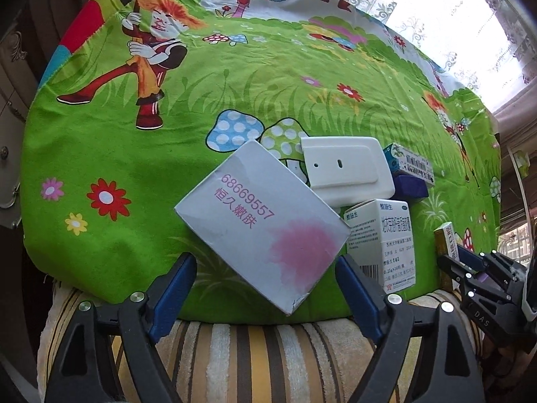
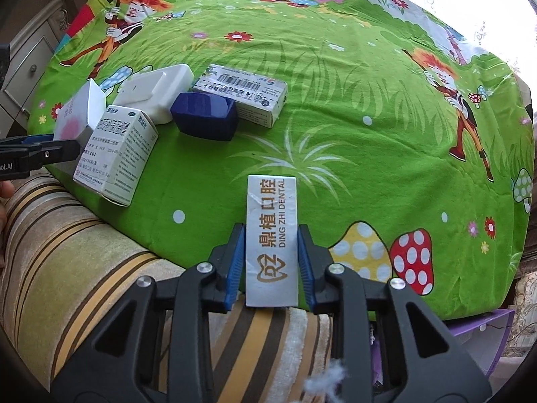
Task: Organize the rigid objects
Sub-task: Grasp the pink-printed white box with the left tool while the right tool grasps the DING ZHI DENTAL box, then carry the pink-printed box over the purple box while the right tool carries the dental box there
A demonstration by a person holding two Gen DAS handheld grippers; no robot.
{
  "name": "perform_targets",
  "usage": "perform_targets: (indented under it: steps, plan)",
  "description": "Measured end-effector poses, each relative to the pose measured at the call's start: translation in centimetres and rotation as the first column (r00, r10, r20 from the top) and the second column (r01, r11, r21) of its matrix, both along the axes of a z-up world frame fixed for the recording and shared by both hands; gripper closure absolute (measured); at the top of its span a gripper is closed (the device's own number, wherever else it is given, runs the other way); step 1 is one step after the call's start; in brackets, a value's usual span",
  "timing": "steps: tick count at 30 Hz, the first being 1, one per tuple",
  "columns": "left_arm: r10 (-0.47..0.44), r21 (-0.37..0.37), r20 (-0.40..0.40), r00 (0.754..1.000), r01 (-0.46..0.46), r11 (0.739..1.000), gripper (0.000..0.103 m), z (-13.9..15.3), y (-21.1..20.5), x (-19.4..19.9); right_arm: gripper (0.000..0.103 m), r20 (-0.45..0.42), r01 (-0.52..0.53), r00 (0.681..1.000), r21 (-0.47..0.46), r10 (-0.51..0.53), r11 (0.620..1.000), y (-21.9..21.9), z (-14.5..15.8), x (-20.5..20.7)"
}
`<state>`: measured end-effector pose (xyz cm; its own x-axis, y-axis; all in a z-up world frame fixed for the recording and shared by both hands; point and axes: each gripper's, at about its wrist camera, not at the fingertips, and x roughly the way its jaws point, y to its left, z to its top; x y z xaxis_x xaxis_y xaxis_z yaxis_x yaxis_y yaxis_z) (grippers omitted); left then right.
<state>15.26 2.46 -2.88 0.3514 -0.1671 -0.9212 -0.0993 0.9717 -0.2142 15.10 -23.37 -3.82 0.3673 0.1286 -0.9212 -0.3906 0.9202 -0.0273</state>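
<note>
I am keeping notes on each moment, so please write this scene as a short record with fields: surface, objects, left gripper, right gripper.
surface: green cartoon cloth over a striped cushion
objects: white plastic case, dark blue box, barcode box, medicine box
left gripper: left gripper around the grey box with pink print, which sits tilted; contact unclear
right gripper: right gripper closing on the dental box, pads nearly touching
</note>
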Motion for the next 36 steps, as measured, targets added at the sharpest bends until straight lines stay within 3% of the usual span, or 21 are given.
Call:
perform_targets:
  steps: [5,9,13,15,18,25,30,36]
  plan:
    - [0.071,-0.094,-0.026,0.997,-0.073,0.993,0.015,0.4,0.4,0.3,0.068,0.018,-0.006,1.000,0.010,0.005,1.000,0.0,0.5,-0.2]
    - [0.240,-0.159,-0.071,0.968,-0.249,0.955,0.015,0.5,1.6,1.0,0.068,0.038,0.011,0.999,0.025,-0.012,1.000,-0.5,1.2,-0.1]
    - [0.373,-0.152,-0.084,0.924,-0.382,0.912,0.015,0.7,2.2,2.2,0.068,0.065,0.029,0.997,0.032,-0.031,0.999,-1.0,2.0,-0.3]
    - [0.407,-0.103,-0.125,0.905,-0.420,0.902,0.015,-0.3,2.1,2.7,0.068,0.081,0.036,0.996,0.037,-0.038,0.999,-1.3,2.5,-0.6]
    - [0.435,-0.112,-0.162,0.886,-0.455,0.884,0.015,-1.6,2.0,2.9,0.068,0.100,0.046,0.994,0.050,-0.051,0.998,-1.6,3.2,-1.0]
    - [0.376,-0.067,-0.136,0.916,-0.387,0.919,0.023,-1.5,0.6,2.6,0.068,0.118,0.072,0.990,0.091,-0.082,0.993,-2.4,4.6,-1.9]
    - [0.323,-0.036,-0.062,0.944,-0.326,0.945,0.025,-0.5,-0.2,1.4,0.068,0.129,0.081,0.987,0.100,-0.093,0.992,-2.6,5.3,-2.8]
    - [0.290,0.045,0.069,0.955,-0.293,0.955,0.027,1.9,-0.7,0.2,0.068,0.128,0.103,0.985,0.116,-0.117,0.988,-3.2,5.7,-3.5]
